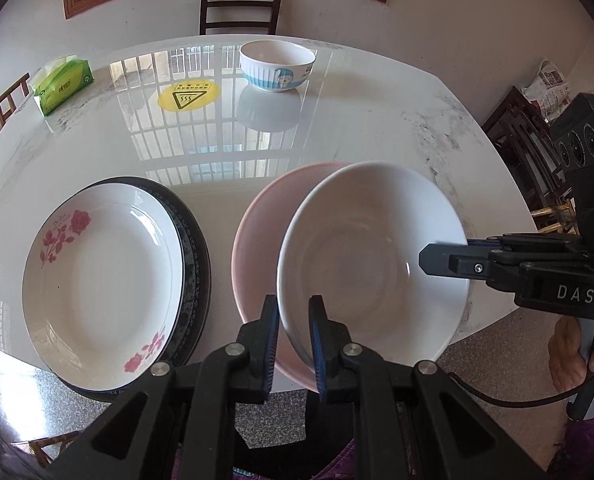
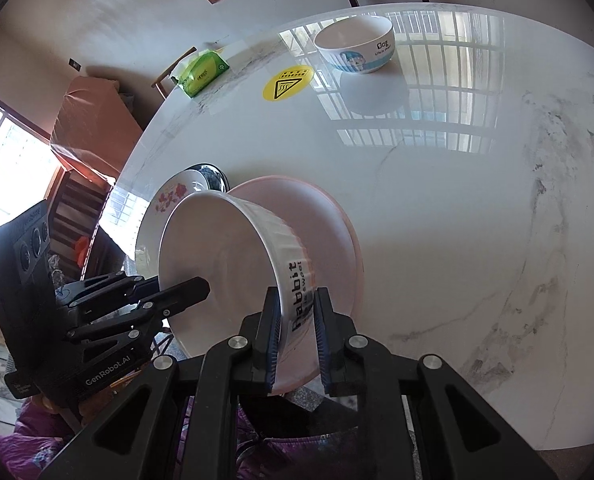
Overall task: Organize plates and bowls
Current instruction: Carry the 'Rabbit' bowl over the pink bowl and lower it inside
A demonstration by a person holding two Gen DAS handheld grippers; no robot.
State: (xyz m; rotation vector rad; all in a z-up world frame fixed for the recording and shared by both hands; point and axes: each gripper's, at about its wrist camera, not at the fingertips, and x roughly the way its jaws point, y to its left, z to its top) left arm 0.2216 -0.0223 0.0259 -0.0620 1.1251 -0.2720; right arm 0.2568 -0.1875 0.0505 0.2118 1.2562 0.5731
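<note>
A white ribbed bowl (image 1: 373,256) marked "Rabbit" (image 2: 233,256) is held tilted over a pink plate (image 1: 257,232) (image 2: 329,224) at the table's near edge. My left gripper (image 1: 293,332) is shut on the bowl's near rim. My right gripper (image 2: 295,324) is shut on its opposite rim and shows in the left wrist view (image 1: 441,260). A white rose-patterned plate (image 1: 101,276) lies on a dark plate (image 1: 195,248) at the left. A blue-banded "Dog" bowl (image 1: 277,65) (image 2: 355,44) stands far across the table.
The white marble table (image 1: 377,128) carries a green tissue pack (image 1: 63,85) (image 2: 201,72) and a yellow warning sticker (image 1: 189,96) (image 2: 289,82). Dark chairs (image 1: 241,6) stand around it. The table's near edge runs under the plates.
</note>
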